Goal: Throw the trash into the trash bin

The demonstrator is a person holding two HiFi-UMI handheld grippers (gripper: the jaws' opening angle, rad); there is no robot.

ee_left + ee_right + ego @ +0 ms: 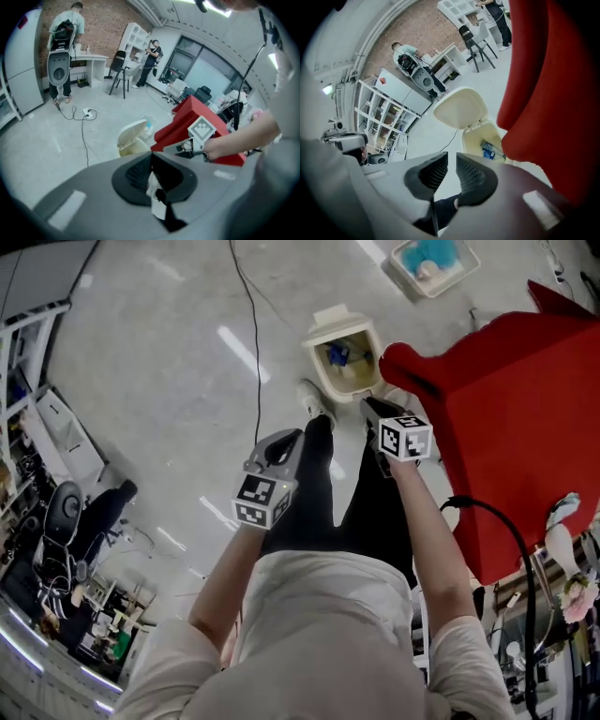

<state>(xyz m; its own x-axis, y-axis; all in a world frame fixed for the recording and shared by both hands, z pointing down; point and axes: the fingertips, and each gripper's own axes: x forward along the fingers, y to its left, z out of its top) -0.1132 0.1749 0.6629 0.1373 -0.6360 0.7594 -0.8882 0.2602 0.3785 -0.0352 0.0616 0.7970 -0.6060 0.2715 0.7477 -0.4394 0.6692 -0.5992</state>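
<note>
The cream trash bin [367, 351] stands on the floor with its lid open, and blue trash [337, 355] lies inside. My right gripper [368, 404] hangs just in front of it, beside the red seat [516, 409]. In the right gripper view the jaws [451, 161] stand a narrow gap apart with nothing between them; the bin [474, 136] and its blue trash [490, 150] lie beyond. My left gripper [300, 434] is lower left, over the person's leg. Its jaws [151, 161] meet at the tips. A white shape shows behind them; I cannot tell whether it is paper or the shoe.
A white tray [410, 280] with blue contents sits on the floor beyond the bin. A black cable [251, 334] runs across the floor. Shelves and clutter [37, 427] line the left side. The person's legs [319, 484] and white shoe [314, 399] are below the grippers.
</note>
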